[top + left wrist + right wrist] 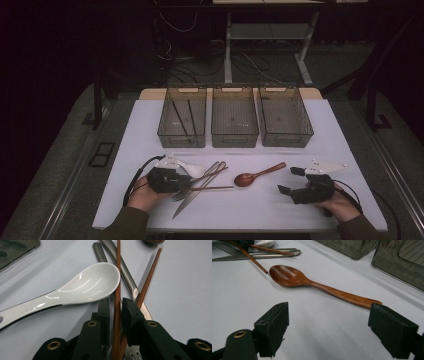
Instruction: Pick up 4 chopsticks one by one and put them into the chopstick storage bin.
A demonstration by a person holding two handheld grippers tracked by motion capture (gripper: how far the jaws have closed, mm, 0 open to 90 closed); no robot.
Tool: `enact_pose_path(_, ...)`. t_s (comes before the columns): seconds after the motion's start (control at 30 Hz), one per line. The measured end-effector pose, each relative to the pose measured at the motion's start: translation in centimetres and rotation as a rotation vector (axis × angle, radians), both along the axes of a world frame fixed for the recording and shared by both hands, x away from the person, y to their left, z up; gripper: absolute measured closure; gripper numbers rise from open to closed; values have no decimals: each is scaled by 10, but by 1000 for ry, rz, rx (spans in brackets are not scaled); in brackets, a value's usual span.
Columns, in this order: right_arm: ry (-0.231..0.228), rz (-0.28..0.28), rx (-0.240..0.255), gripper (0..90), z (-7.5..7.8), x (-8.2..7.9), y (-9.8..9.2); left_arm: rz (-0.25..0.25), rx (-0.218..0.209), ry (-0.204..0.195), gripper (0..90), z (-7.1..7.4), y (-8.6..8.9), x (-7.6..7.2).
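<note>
My left gripper lies low at the left end of a heap of cutlery, shut on a brown chopstick that runs straight between its pads. A second brown chopstick slants away under the right pad. Beside them lie a white ceramic spoon, a steel knife and a fork. My right gripper rests on the table at the right, open and holding nothing. A wooden spoon lies just ahead of it.
Three smoky clear bins stand in a row at the back of the white table: left bin with two dark sticks inside, middle bin, right bin. Table edges drop off to a dark floor on all sides.
</note>
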State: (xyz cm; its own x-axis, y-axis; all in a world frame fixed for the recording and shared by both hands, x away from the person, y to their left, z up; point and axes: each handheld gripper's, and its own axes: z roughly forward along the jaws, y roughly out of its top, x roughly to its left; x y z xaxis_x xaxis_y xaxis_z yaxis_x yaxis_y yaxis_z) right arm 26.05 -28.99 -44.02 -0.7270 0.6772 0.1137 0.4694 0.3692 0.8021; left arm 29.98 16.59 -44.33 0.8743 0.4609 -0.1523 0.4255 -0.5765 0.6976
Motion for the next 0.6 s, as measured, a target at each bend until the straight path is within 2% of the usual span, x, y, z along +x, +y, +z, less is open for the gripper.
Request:
enact_pose_path(0.17, -1, 0, -1, 166, 0, 0, 0, -11, 7, 0, 812, 0, 0, 0)
enact_pose_path(0.6, -1, 2, -1, 166, 0, 0, 0, -31, 5, 3, 830, 2, 0, -1)
